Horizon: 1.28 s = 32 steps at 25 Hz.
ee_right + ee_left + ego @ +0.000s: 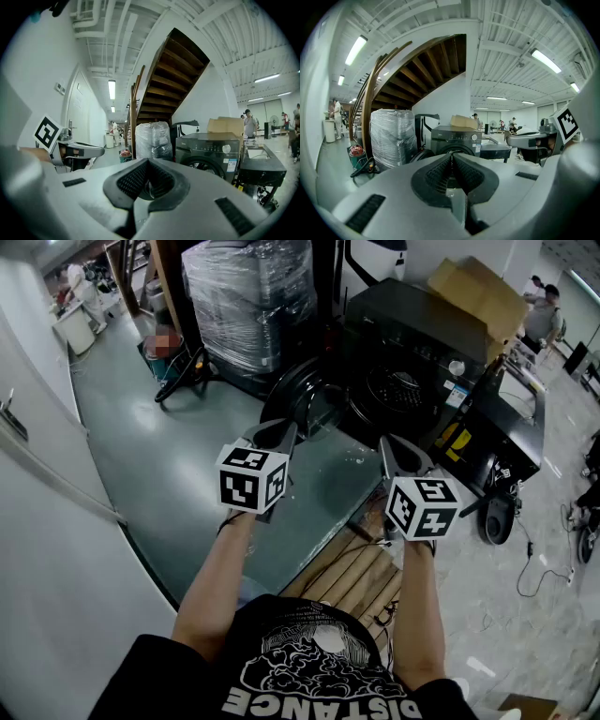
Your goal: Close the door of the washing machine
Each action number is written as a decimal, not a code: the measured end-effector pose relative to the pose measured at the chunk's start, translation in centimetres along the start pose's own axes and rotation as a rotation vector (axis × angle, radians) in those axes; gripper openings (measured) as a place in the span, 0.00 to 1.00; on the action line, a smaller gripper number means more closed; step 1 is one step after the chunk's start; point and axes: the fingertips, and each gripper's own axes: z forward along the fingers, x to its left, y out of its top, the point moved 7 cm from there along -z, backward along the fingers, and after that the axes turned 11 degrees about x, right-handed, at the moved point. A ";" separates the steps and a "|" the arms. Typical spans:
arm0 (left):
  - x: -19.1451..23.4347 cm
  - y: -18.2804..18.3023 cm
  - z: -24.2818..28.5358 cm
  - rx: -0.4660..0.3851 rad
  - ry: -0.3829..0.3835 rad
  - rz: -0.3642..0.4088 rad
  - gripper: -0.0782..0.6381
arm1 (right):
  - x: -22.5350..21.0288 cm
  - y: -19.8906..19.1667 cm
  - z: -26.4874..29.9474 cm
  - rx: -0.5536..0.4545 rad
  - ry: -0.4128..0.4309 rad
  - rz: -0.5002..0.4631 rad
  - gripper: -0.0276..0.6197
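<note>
The dark front-loading washing machine stands ahead of me on the green floor. Its round door hangs open to the left of the drum opening. My left gripper is held short of the door with its jaws shut on nothing. To its right, my right gripper is shut and empty too, in front of the machine's lower front. The left gripper view has the machine straight beyond the closed tips. In the right gripper view the machine stands right of the closed tips.
A plastic-wrapped pallet load stands left of the machine, with a red bucket beyond it. A cardboard box lies behind the machine and a black cart is on its right. A wooden pallet lies at my feet. A white wall runs along the left.
</note>
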 end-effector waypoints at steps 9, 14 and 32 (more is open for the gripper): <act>-0.5 0.0 1.5 0.001 -0.002 -0.002 0.16 | -0.7 -0.4 0.6 -0.007 0.022 0.007 0.08; -0.6 0.0 1.9 0.003 0.004 -0.021 0.16 | -0.7 -0.4 1.0 0.000 0.052 -0.011 0.08; -0.6 0.0 1.6 0.017 0.050 -0.067 0.24 | -0.8 -0.3 1.6 0.009 0.163 -0.038 0.08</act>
